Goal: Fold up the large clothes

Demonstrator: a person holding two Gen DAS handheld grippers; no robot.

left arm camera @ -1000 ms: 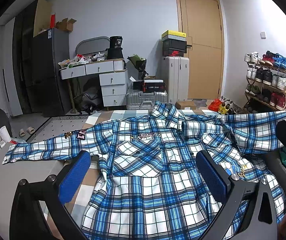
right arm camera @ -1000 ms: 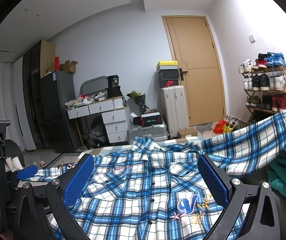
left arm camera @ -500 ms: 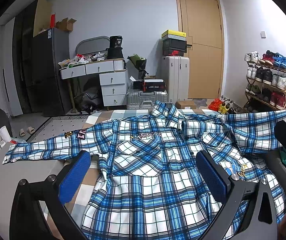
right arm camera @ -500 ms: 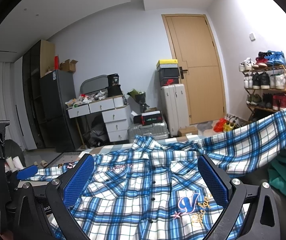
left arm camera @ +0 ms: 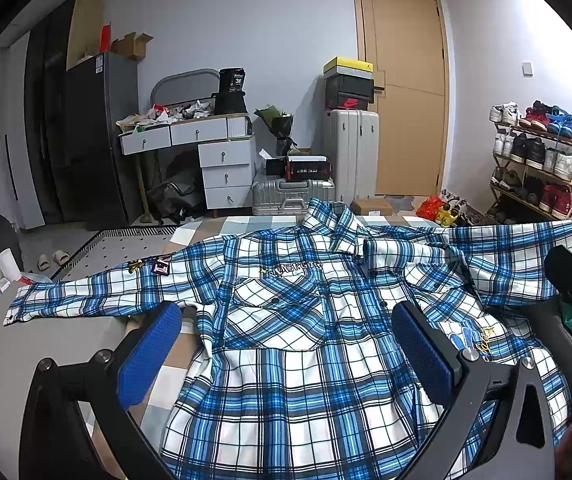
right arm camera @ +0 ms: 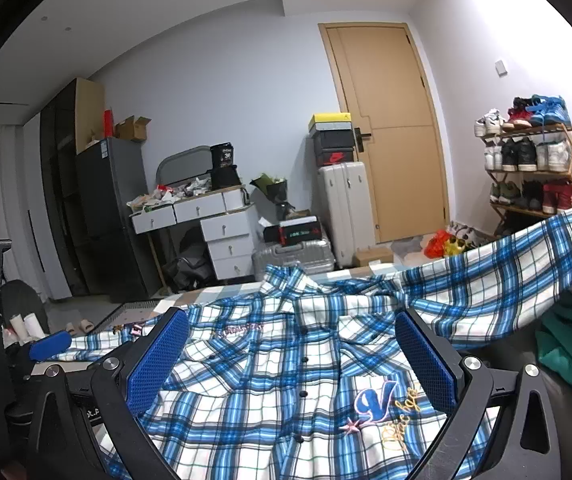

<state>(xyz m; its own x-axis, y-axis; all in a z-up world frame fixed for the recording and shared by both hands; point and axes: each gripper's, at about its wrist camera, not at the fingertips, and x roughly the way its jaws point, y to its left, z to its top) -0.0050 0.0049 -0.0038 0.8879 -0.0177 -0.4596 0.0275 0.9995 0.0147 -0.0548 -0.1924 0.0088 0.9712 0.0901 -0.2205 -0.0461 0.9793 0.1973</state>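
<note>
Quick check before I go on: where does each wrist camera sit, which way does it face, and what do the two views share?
Left wrist: on the left gripper, over the plaid shirt, facing the door; its open blue pads frame the view.
Right wrist: on the right gripper, lower over the shirt's embroidered chest, same facing; the left gripper shows at its left edge.
Shared: shirt, door, white suitcase, shoe rack.
</note>
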